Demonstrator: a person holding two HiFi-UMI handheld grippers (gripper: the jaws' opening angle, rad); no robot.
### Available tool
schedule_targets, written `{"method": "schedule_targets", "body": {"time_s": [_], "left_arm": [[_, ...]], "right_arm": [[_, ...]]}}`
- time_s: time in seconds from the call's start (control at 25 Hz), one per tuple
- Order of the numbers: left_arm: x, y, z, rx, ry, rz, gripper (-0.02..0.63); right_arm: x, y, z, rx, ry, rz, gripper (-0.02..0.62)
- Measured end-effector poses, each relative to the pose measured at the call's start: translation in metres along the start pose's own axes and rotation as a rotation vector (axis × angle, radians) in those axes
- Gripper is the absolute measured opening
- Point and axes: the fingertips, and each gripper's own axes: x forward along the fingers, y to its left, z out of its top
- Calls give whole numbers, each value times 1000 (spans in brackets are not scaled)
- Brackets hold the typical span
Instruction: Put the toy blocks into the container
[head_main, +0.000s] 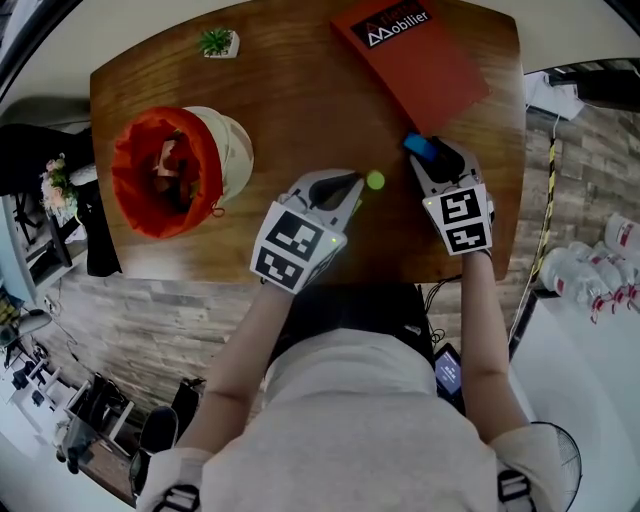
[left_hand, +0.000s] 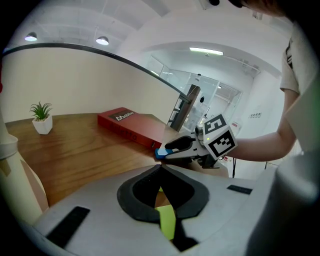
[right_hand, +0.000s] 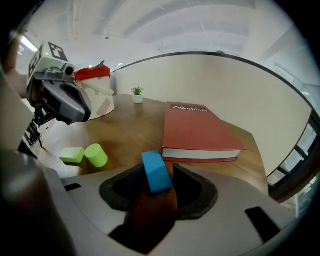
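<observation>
The worktop (head_main: 300, 110) is glossy, warm brown wood with rounded corners. At the left of the head view stands the container (head_main: 165, 175), a soft round cloth tub, cream outside, with a bright orange lining folded over its rim. A thick red hardcover book (head_main: 412, 62) with white lettering lies flat at the upper right. A small green plant (head_main: 217, 42) in a white pot sits at the top edge.

Three toy pieces are out on the wood, all smooth and matte. The blue block (right_hand: 156, 172) is a chunky oblong with softly rounded edges. It stands tilted just in front of the book's near corner, right of centre in the head view. A lime green cylinder (head_main: 375, 181) lies on its side at centre, and a flat green block (right_hand: 71, 154) rests just beside it.

Your right gripper (head_main: 432, 152) has the blue block between its dark fingers (right_hand: 192, 187) — they stand at a middling width, closed against its two sides.

On your left gripper (left_hand: 160, 167) the fingers (left_hand: 137, 192) meet at the tips. Its point lies just beside the cylinder in the head view. A strip of lime green shows through the gap behind the tips — you cannot tell from any view whether the fingers touch it.
</observation>
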Motion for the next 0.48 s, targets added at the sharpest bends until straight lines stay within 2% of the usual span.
{"method": "schedule_targets", "body": {"time_s": [0.32,0.48], "left_arm": [[-13,0,5,-13,-32,24,12],[-23,4,3,-15,-48,31,12]], "right_arm": [[-1,7,0,-58,32,-15,155],[-6,16,5,-46,13,-29,149]]}}
